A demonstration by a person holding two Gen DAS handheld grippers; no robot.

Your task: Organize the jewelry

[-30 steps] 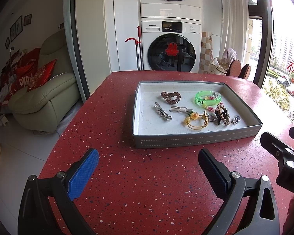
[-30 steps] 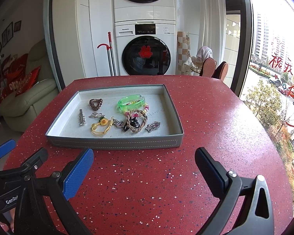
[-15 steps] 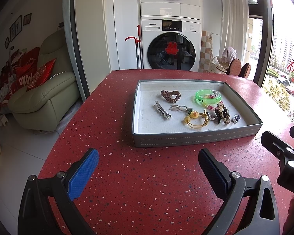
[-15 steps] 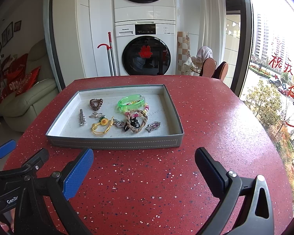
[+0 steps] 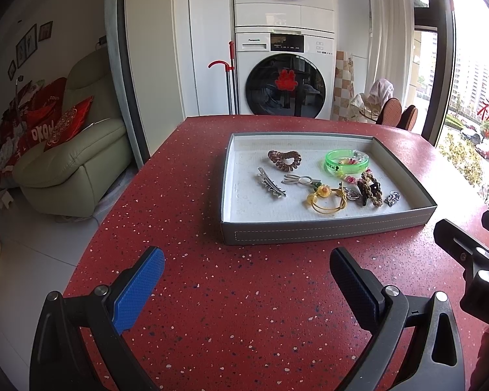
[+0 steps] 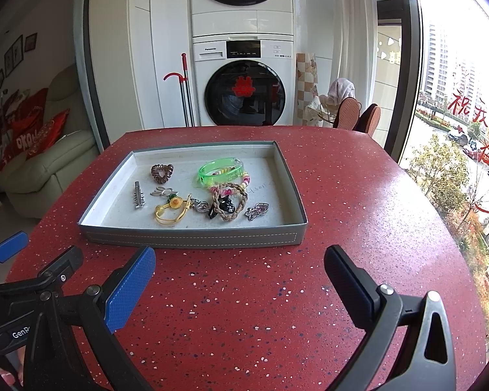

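With both sets of fingers spread wide and holding nothing, the left gripper and right gripper hover low in frame over the red table, short of the grey tray. All jewelry lies inside it at frame centre, clustered around the green bangle; whether sorting is pending or finished cannot be told.

Grey tray flat on red table. Inside: brown coil tie toward back-left corner, green bangle back centre, silver clip left, yellow tie and braided band toward front edge.
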